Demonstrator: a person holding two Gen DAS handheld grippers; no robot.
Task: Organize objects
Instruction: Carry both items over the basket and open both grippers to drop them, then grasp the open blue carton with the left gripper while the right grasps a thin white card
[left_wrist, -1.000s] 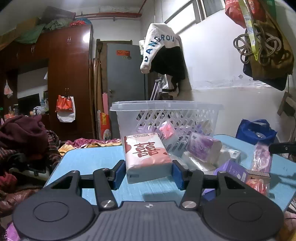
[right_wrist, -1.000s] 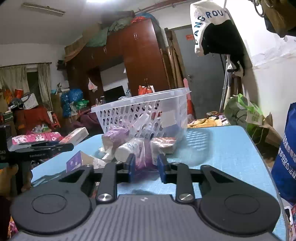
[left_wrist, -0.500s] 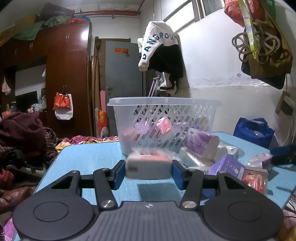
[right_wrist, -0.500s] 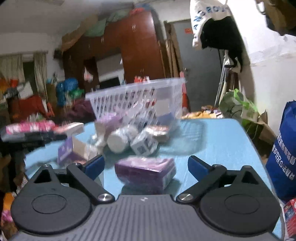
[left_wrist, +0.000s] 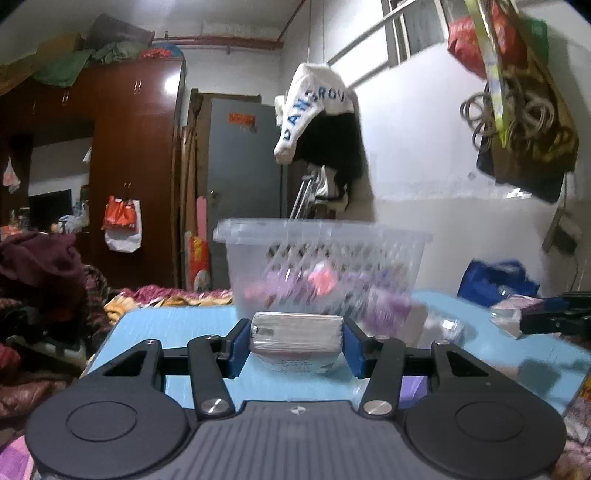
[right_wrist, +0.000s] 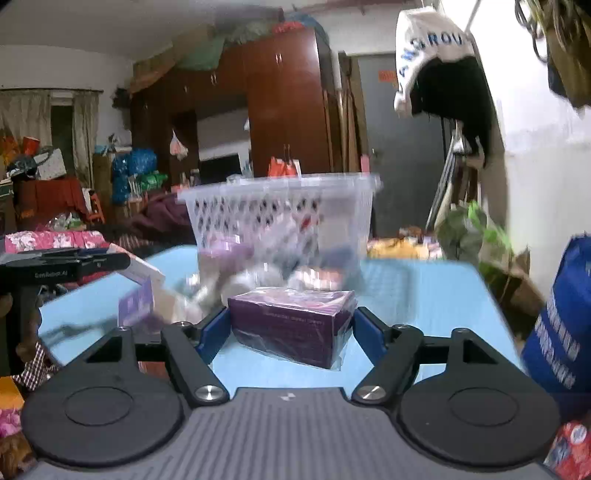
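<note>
we find the left gripper (left_wrist: 292, 346) clamped on a tissue pack (left_wrist: 294, 332), carried level for the basket (left_wrist: 321, 258) beyond. the right gripper (right_wrist: 291, 328) has just been closing around a purple box (right_wrist: 293, 326) on the table (right_wrist: 424, 295); contact is unclear.

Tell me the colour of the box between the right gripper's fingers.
Dark purple box, clearest in the right wrist view.

Pretty cluttered room: dark red wardrobe (left_wrist: 133, 177) at 10 o'clock, grey door (left_wrist: 243, 192) dead ahead, white wall (left_wrist: 424, 155) at 2 o'clock.
</note>
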